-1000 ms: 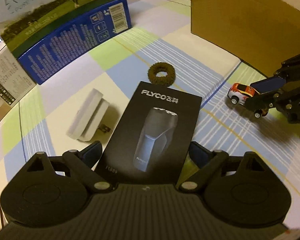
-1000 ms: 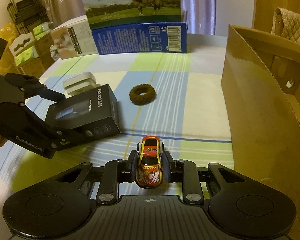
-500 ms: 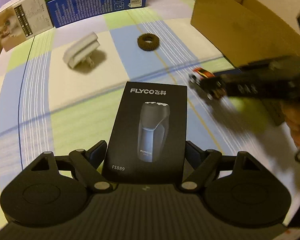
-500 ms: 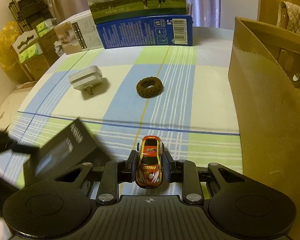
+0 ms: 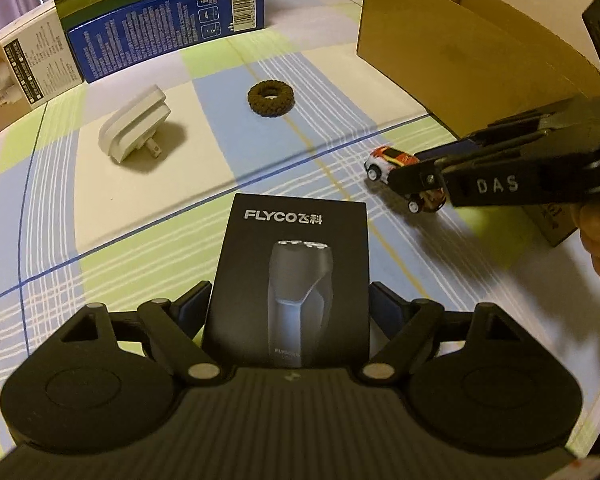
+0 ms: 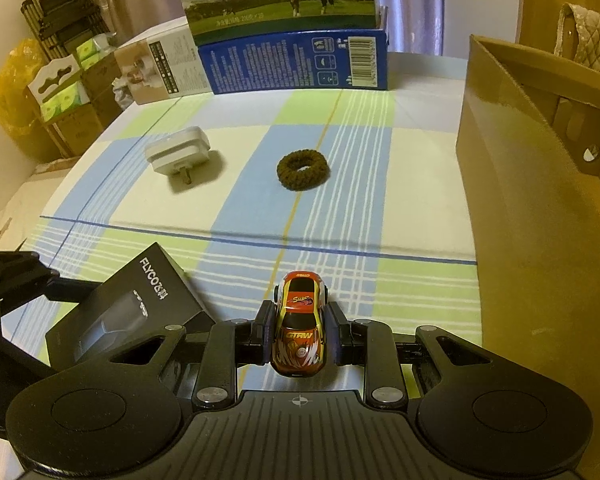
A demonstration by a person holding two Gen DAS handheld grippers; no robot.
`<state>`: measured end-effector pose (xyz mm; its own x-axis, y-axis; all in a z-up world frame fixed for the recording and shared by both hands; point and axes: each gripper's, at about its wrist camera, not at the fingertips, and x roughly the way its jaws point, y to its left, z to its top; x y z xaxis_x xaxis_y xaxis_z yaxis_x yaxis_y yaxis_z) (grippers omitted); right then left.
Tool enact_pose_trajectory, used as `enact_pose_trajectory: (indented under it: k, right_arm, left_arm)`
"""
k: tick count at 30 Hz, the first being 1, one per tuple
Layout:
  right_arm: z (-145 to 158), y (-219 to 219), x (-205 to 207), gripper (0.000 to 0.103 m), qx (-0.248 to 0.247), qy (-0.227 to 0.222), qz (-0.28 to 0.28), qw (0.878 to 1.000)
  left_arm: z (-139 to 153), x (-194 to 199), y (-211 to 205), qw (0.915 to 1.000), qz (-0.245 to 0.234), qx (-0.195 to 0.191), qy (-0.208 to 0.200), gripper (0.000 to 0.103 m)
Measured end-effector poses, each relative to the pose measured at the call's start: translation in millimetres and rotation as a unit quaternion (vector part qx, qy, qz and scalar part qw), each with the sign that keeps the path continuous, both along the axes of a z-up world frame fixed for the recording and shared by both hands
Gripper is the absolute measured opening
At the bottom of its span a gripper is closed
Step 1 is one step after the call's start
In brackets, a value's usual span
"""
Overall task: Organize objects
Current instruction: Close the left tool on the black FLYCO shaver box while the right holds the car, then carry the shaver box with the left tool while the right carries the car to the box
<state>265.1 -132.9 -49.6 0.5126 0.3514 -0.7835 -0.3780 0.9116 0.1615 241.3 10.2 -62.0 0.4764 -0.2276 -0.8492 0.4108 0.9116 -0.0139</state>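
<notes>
Black cardboard fills the left wrist view: the left gripper (image 5: 290, 308) is clamped on the shaver box (image 5: 296, 280), lifted above the checked tablecloth (image 5: 228, 128); a white plug adapter (image 5: 134, 132) lies at 11 o'clock, a brown hair tie (image 5: 271, 95) at 12, the cardboard box (image 5: 472, 60) at 2. From the right wrist, the right gripper (image 6: 300, 334) pinches the toy car (image 6: 300, 324) at its sides, with the shaver box (image 6: 136, 304) at 9 o'clock and the cardboard box (image 6: 540, 220) at 3.
</notes>
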Motion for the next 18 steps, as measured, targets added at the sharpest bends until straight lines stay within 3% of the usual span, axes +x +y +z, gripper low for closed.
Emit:
enact_pose_trajectory:
  k: [9, 18]
  right_arm:
    - [-2.8, 3.3, -1.0, 0.024, -0.002, 0.004, 0.005, 1.000]
    - [5.7, 4.5, -9.2, 0.024, 0.012, -0.007, 0.001, 1.000]
  left_arm:
    - [-5.1, 3.2, -2.1, 0.9999, 0.007, 0.007, 0.008, 0.077]
    - [0.2, -4.8, 2.0, 0.9986, 0.053, 0.002, 0.004, 0.076]
